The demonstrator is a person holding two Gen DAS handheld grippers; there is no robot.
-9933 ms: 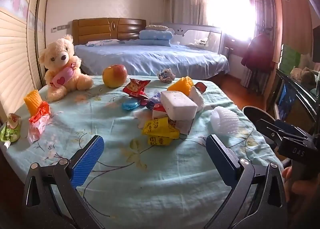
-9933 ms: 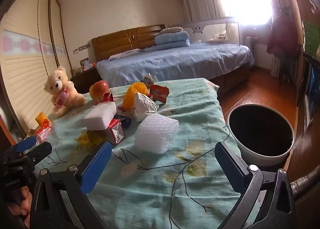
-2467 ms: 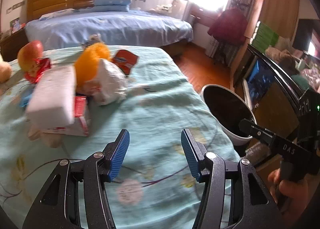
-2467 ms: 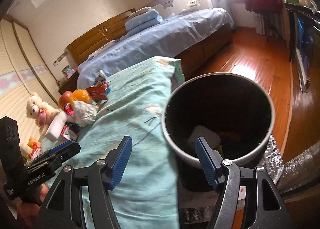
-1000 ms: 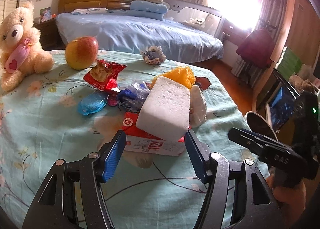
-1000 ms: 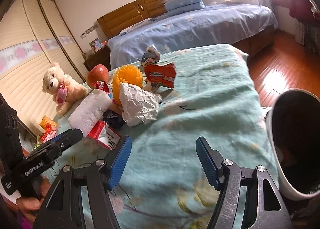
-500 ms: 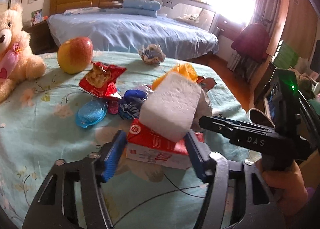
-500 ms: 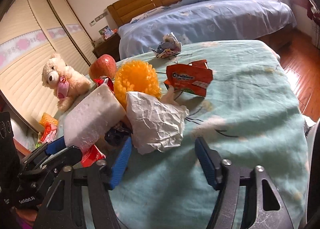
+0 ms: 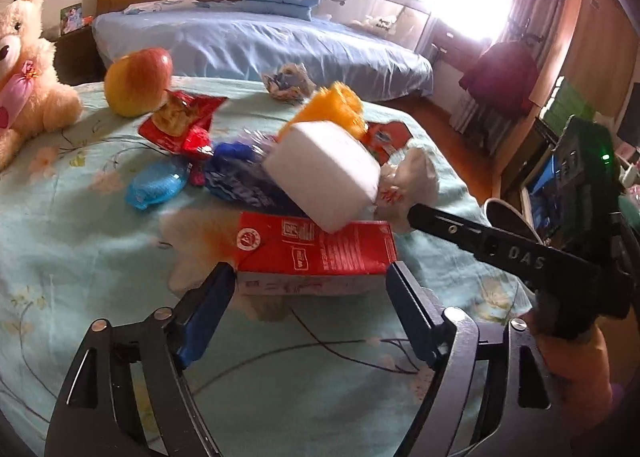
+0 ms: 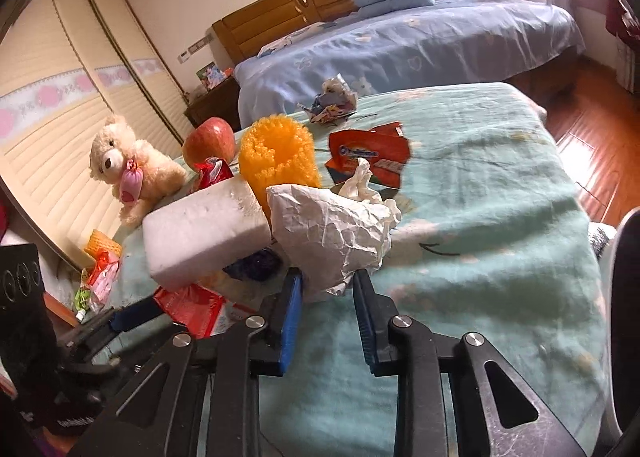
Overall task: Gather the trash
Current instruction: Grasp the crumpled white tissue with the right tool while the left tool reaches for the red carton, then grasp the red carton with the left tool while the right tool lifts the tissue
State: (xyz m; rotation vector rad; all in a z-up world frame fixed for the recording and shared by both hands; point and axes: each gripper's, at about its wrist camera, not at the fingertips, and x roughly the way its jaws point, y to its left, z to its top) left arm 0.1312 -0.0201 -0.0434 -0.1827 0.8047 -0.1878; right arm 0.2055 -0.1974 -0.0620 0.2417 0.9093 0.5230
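Observation:
My left gripper [image 9: 310,293] is shut on a red and white carton [image 9: 314,253], one blue pad at each end. A white foam block [image 9: 324,173] leans on top of the carton. My right gripper [image 10: 326,293] is shut on the near edge of a crumpled white paper bag [image 10: 328,229], which also shows in the left wrist view [image 9: 408,181]. Behind lie an orange foam net [image 10: 278,155], a red snack wrapper [image 10: 370,157], a blue wrapper [image 9: 156,185] and a crumpled paper ball [image 10: 332,101].
An apple [image 9: 138,81] and a teddy bear [image 10: 128,169] sit at the back left of the light blue cloth [image 10: 480,237]. The bin's white rim [image 10: 618,297] shows at the right edge. A bed [image 10: 400,41] stands behind.
Both grippers moved forward into the pile and closed, the left onto the carton, the right onto the paper bag. The foam block has tilted.

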